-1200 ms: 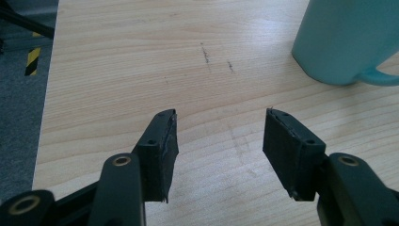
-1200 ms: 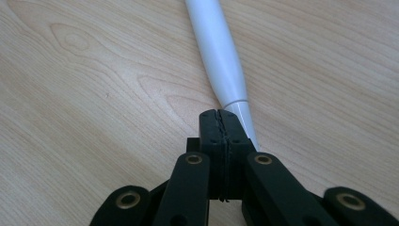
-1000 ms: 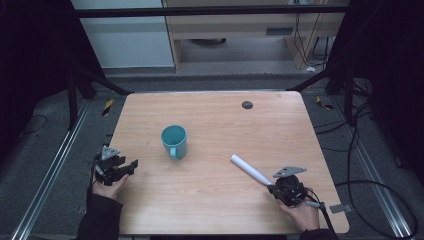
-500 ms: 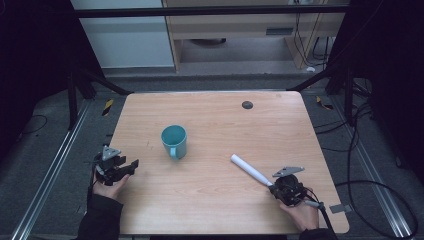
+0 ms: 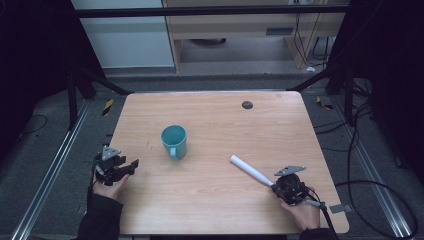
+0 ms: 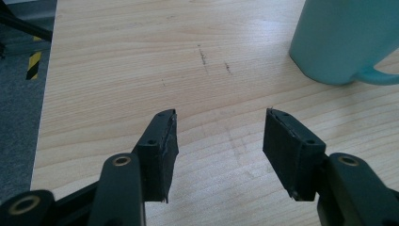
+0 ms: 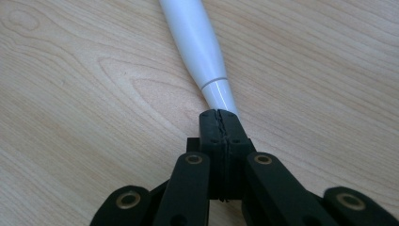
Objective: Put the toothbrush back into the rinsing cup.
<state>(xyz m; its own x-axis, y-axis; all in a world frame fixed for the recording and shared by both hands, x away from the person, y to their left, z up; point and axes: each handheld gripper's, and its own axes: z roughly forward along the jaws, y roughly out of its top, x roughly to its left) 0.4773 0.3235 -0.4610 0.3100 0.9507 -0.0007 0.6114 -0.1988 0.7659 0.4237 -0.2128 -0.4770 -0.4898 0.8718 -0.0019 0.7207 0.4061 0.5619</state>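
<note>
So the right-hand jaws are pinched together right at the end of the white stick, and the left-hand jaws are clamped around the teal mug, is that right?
Not quite. The left gripper is not clamped on the teal mug: in the left gripper view its jaws stand open over bare table, with the mug farther off and untouched. The rest holds: the right gripper has its jaws pinched together at the end of the white stick.
</note>
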